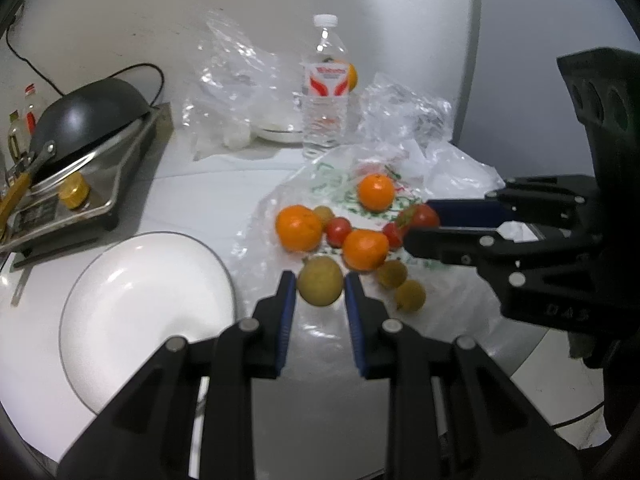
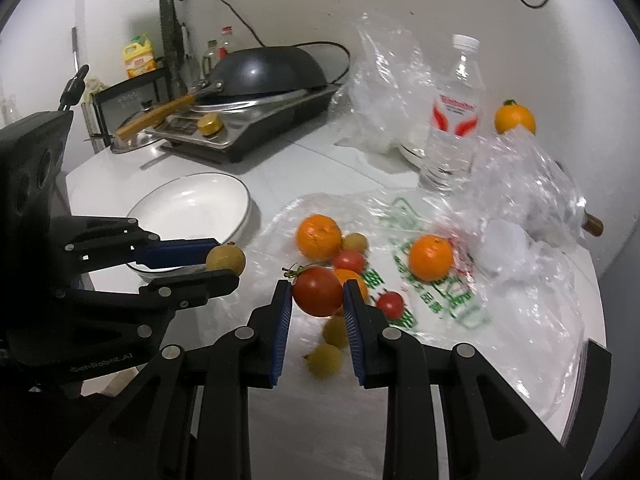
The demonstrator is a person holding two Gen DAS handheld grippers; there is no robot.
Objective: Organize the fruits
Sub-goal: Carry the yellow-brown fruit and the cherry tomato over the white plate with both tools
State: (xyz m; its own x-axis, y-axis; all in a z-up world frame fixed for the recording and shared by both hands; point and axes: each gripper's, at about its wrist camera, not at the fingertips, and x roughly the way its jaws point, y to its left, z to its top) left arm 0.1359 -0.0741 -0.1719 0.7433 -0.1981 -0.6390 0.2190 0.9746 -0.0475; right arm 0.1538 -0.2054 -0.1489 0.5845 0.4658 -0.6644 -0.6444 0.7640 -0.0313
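Left gripper [image 1: 320, 289] fingers pinching round yellow-green fruit [image 1: 320, 286]. Right gripper [image 2: 317, 297] fingers clamped on stemmed red tomato [image 2: 317, 297]. Shallow white ceramic plate [image 1: 100, 280] just beside.

Left claw [image 1: 320, 292]: black linkage arms end in two blue-padded fingers [image 1: 286, 300], pointing forward and slightly down, closed on a round yellow-green fruit [image 1: 320, 286] pinched between the pads. Seen from the right wrist view, it reaches in from the left, fingers level, one above the other.

Right claw [image 2: 317, 298]: the same build, blue pads [image 2: 352, 312] pressed against both sides of a red tomato [image 2: 316, 296]. From the left wrist view it enters from the right, fingers horizontal and stacked, tips meeting the tomato.
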